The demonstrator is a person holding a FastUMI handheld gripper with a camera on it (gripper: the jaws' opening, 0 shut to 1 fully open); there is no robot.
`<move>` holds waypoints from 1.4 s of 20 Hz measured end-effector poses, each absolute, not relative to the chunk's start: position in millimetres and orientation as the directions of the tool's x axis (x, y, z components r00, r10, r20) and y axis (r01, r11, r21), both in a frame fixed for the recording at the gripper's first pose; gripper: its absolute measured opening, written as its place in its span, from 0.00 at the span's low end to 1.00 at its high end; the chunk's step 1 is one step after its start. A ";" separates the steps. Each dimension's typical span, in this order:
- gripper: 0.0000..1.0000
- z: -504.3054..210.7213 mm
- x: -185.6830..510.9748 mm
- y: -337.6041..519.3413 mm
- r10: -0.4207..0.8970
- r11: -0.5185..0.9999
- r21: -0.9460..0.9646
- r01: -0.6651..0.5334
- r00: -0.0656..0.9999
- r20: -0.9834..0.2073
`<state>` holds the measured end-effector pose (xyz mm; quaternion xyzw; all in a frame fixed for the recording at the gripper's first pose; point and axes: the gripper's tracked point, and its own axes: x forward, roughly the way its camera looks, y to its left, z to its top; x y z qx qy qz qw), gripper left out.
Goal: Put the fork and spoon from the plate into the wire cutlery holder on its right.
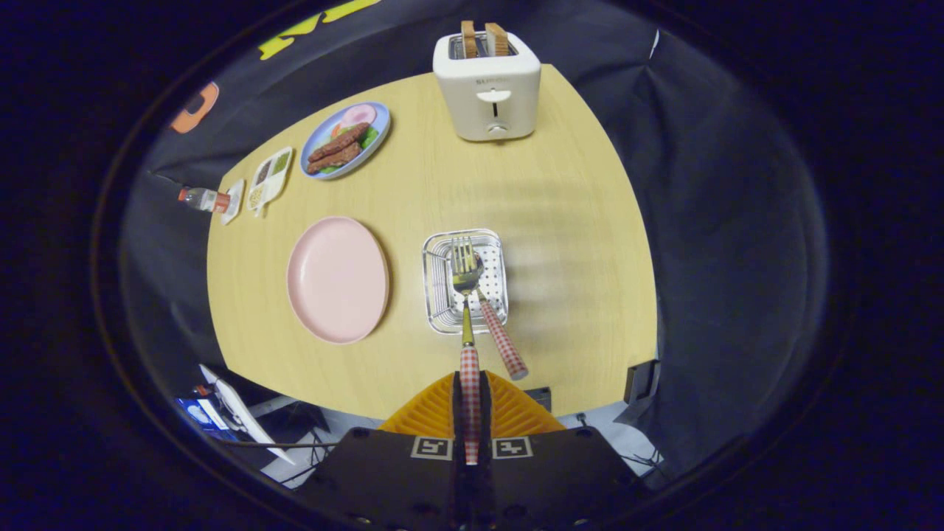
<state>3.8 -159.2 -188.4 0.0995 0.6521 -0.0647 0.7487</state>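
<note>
- Up above the table now, looking down along the gripper (470,413), fingers pressed together on the checked handle of the fork (467,324).
- Fork held tines forward, its head (463,258) reaching over the wire cutlery holder (440,284), above the holder's perforated white floor.
- Spoon (495,324) already leaning in the holder, bowl down inside just beside the fork's head, checked handle slanting out over the near rim to the right of the gripped fork.
- Pink plate (337,279) just left of the holder, bare, close to it but not touching.
- Wooden tabletop (568,243) open to the right of the holder and beyond it.
- Further back, a white toaster (487,85) at the far edge with two slices of toast (484,38) standing up in its slots, well apart from the holder.
- Left of the toaster, a blue plate (346,140) with grilled meat strips, green bits and a pink slice.
- Beyond that along the left edge, a white divided dish (268,177) with small fillings, then a smaller white dish (233,200), and a small bottle (203,198) lying on its side at the table's edge.
- Nothing between the fork's head and the holder's mouth.
</note>
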 end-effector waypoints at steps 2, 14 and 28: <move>0.05 -192.4 4.3 -158.4 0.043 0.969 0.065 0.237 0.097 -0.994; 0.11 -205.7 25.2 -160.8 0.051 0.960 0.052 0.274 0.010 -0.999; 0.83 -161.5 92.6 -143.8 0.056 0.982 0.122 0.147 0.388 -0.920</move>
